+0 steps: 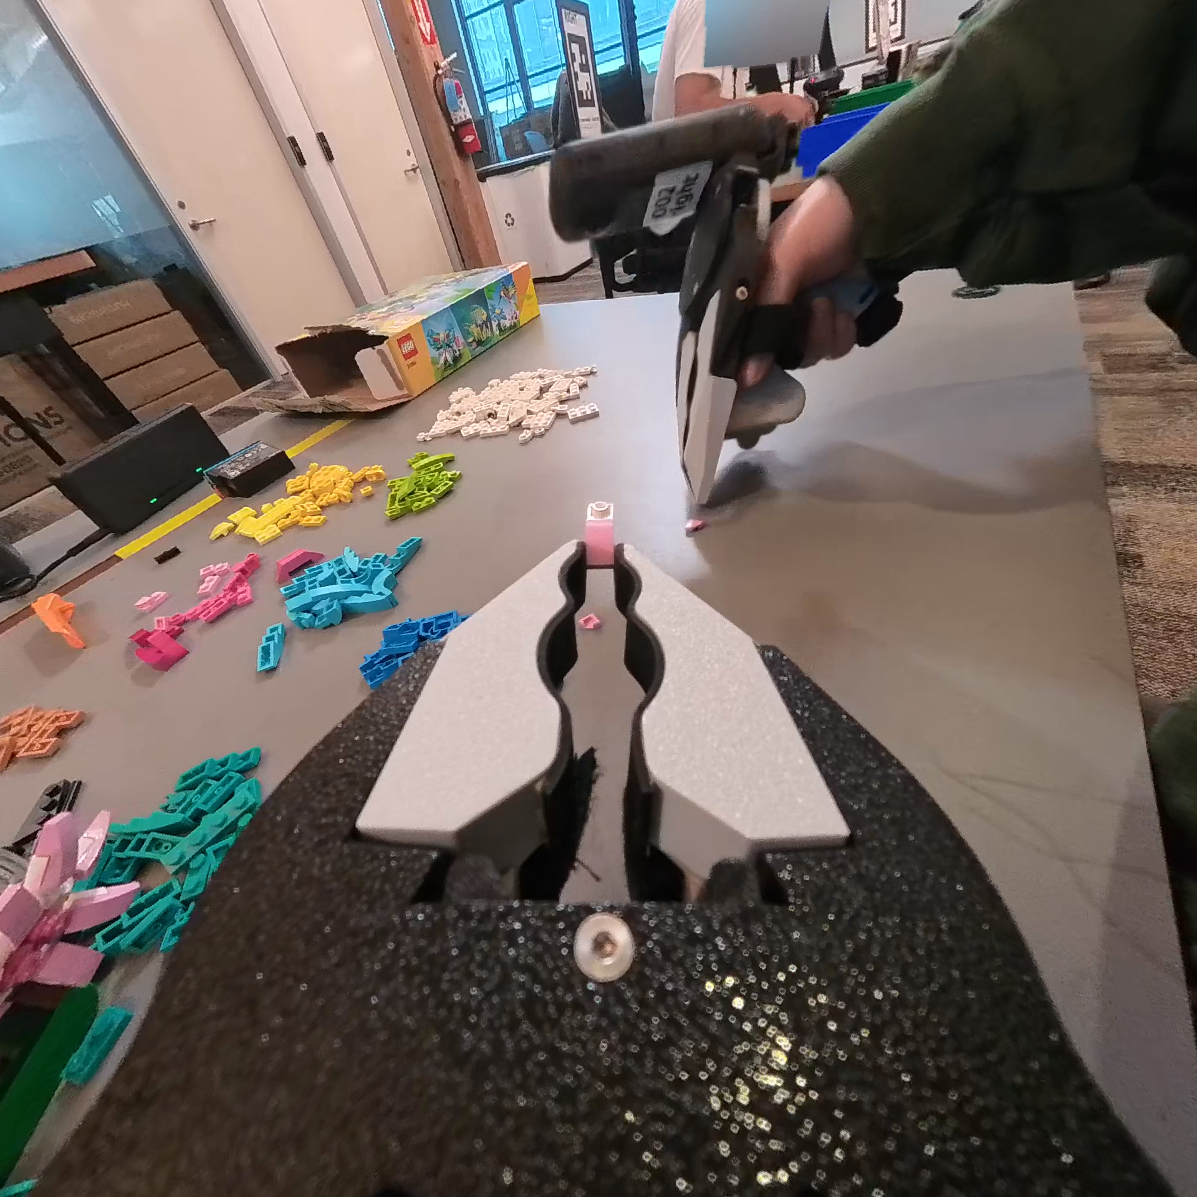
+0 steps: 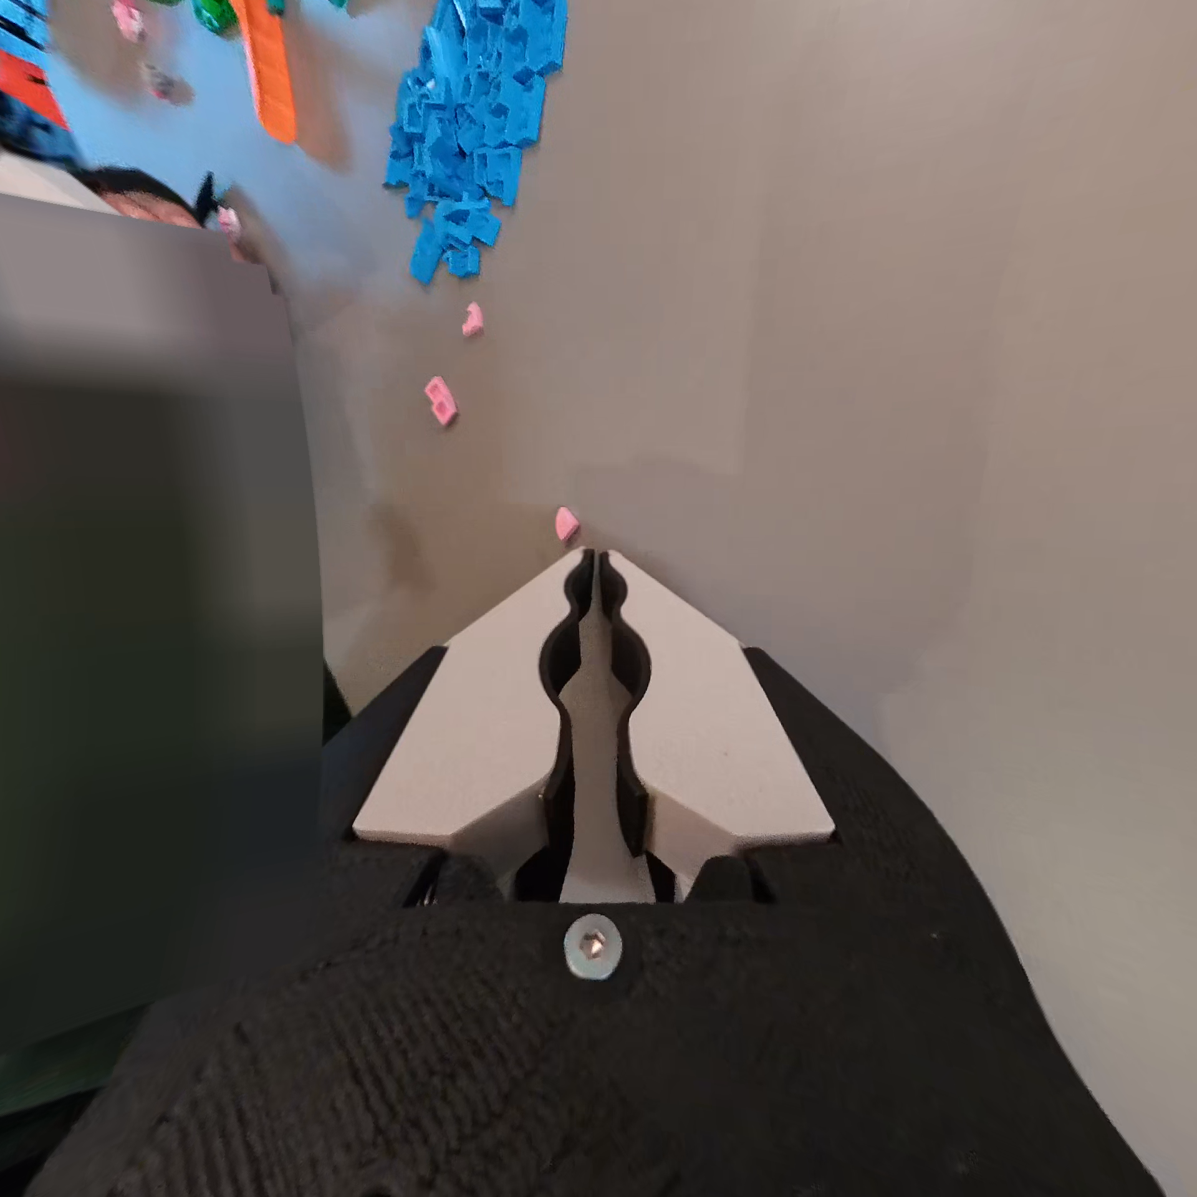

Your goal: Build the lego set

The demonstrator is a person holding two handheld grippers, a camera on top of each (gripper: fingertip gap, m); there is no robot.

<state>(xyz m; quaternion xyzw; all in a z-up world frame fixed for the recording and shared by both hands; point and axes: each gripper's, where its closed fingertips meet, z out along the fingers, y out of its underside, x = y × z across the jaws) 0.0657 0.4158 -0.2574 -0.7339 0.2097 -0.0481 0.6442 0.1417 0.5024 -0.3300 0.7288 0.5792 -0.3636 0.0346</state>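
Bench (image 1: 874,648) surface, grey and wide, carries everything: bricks lie sorted by colour down its left side, presumably so each part can be found fast, with the torn-open box (image 1: 414,337) at the far end beside a white pile (image 1: 518,405). Nearer come yellow (image 1: 291,502), lime (image 1: 421,482), cyan (image 1: 343,586), blue (image 1: 401,648) and teal (image 1: 188,835) heaps, and a finished pink flower (image 1: 45,907) stands at the near left edge. Left tool (image 1: 601,557) clamps a small pink brick (image 1: 600,544) at its very tips, stud end pointing away, seemingly held out clear of the bench so another part can be pressed on. Right tool (image 2: 596,554) points steeply down with its tips nearly together and nothing between them, tips at the bench just beside a tiny pink piece (image 2: 566,523), probably the part wanted next. Two more pink bits (image 2: 442,400) lie beyond, toward the blue heap.
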